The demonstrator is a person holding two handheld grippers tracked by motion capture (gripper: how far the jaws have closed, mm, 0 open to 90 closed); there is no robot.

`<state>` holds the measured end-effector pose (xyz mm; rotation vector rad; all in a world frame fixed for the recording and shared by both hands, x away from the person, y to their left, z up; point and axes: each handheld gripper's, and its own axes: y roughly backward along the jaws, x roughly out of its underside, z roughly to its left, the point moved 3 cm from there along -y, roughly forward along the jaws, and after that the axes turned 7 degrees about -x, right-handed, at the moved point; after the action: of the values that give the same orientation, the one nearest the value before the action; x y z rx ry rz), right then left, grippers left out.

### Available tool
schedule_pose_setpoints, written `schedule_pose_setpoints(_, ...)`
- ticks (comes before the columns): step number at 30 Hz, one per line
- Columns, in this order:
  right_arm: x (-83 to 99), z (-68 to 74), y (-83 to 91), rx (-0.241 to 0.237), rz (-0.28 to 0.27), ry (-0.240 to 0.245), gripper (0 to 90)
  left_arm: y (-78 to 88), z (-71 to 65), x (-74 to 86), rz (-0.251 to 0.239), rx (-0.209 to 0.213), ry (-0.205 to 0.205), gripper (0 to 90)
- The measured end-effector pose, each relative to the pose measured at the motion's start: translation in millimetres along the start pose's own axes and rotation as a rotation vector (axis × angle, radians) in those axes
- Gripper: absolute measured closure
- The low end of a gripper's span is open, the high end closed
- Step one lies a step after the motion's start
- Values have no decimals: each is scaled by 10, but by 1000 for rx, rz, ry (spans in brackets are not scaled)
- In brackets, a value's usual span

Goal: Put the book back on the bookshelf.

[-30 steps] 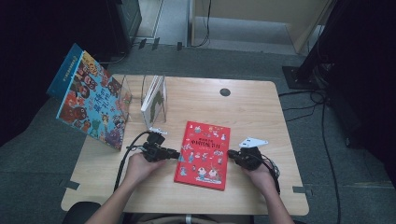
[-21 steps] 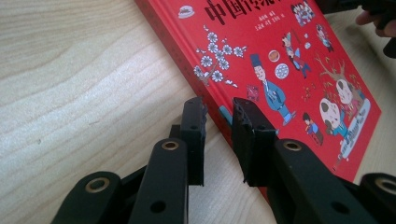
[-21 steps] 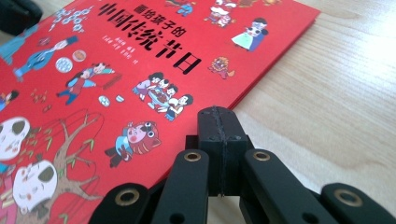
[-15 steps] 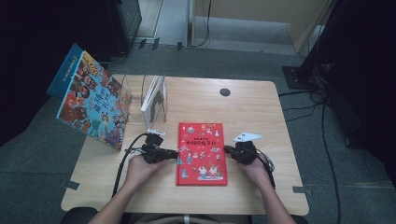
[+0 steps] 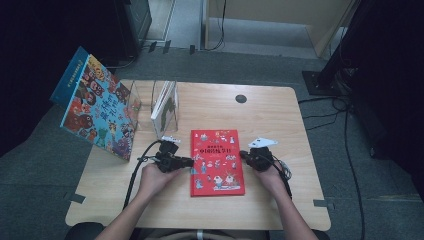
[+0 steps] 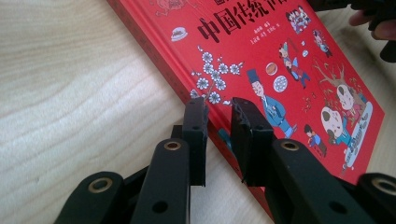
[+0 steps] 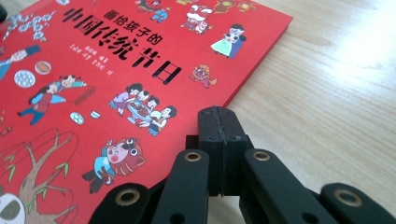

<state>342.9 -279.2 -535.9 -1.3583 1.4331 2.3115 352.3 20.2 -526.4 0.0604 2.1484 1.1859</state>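
Red picture book [image 5: 217, 162] — cartoon-figure cover, black Chinese title — lies flat, mid-table [image 5: 280, 120], between the grippers: left gripper [image 6: 219, 109] nearly closed, nothing clamped; right gripper [image 7: 218, 122] clenched, empty.

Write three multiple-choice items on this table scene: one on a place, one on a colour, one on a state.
1. Where does the flat book lie?
A. Between the two grippers
B. Inside the clear stand
C. On the floor

2. What colour is its cover?
A. Blue
B. Red
C. Green

3. How do the fingers of the right gripper stand?
A. Wide apart
B. Clamped on the book
C. Pressed together beside the book

Key: 1 A, the high view shows the left gripper at one long edge and the right gripper at the other. 2 B, the cover is red in every view. 3 C, the right gripper view shows the fingers meeting with nothing between them.
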Motion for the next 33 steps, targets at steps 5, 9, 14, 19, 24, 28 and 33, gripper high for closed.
schedule_pose_setpoints(5, -45, -48, -16, 11, 17, 18, 900, -25, 19, -40, -6, 44, 21, 725)
schedule_pose_setpoints(9, -38, -55, -4, 23, 8, -3, 831, -23, 17, -52, -6, -2, -10, 592)
schedule_pose_setpoints(14, -39, 0, 51, 33, 14, 3, 802, 60, 88, -57, -17, -2, 20, 542)
schedule_pose_setpoints(19, -60, 62, 107, 10, 15, -34, 756, 70, 113, -24, -6, -34, 9, 542)
schedule_pose_setpoints(24, -74, 138, 85, -19, 42, -45, 734, 67, 124, 2, -35, -29, 0, 543)
schedule_pose_setpoints(28, -97, 136, 71, -30, 60, -99, 710, 70, 136, 42, -67, -18, -1, 542)
schedule_pose_setpoints(33, -132, 104, 77, -72, 126, -187, 673, 67, 114, 41, -65, -30, -13, 522)
